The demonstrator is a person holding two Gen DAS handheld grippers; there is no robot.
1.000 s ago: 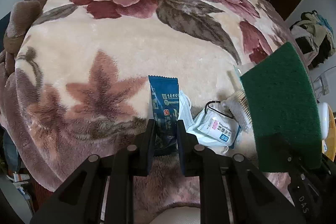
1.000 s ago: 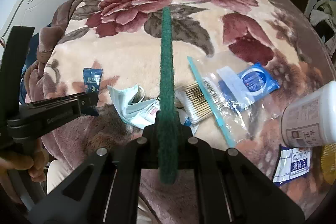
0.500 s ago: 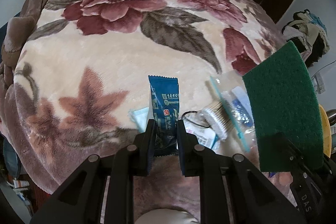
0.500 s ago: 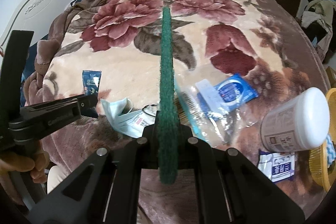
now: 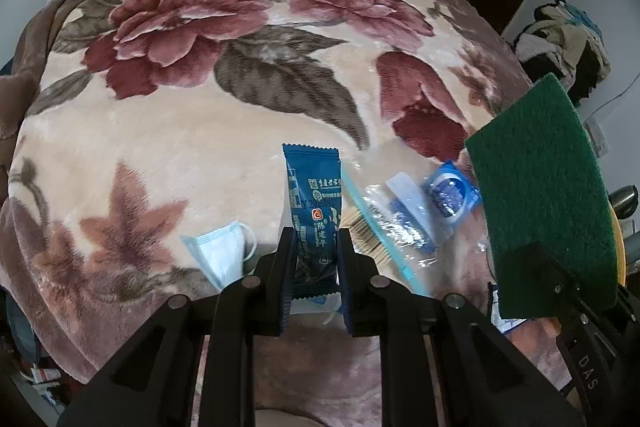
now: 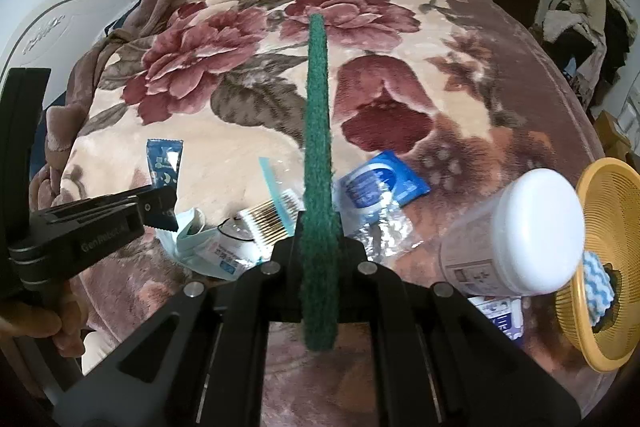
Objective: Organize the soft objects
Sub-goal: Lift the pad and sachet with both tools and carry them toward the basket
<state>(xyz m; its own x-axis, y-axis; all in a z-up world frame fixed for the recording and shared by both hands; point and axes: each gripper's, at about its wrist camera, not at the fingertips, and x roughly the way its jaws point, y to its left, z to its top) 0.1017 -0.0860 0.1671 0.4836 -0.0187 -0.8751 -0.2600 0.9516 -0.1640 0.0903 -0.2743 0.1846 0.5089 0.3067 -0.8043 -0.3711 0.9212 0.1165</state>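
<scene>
My left gripper [image 5: 316,247] is shut on a dark blue sachet [image 5: 314,203] and holds it upright above the floral blanket [image 5: 180,131]. The sachet also shows in the right wrist view [image 6: 165,163], with the left gripper [image 6: 160,205] at the left. My right gripper [image 6: 318,227] is shut on a green scouring pad [image 6: 318,131], seen edge-on. The pad [image 5: 544,187] appears flat at the right of the left wrist view. A light blue face mask [image 5: 224,251] lies on the blanket below the left gripper.
A clear zip bag with cotton swabs [image 6: 272,215] and a blue wipes pack [image 6: 380,183] lie mid-blanket. A white-lidded tub [image 6: 516,235] lies at the right. A yellow basket [image 6: 608,187] holding a blue-white cloth [image 6: 598,291] stands at the far right.
Both grippers have risen and swung right with their loads held. The tub and yellow basket have come into the right wrist view; the mask now lies left of the left gripper.
</scene>
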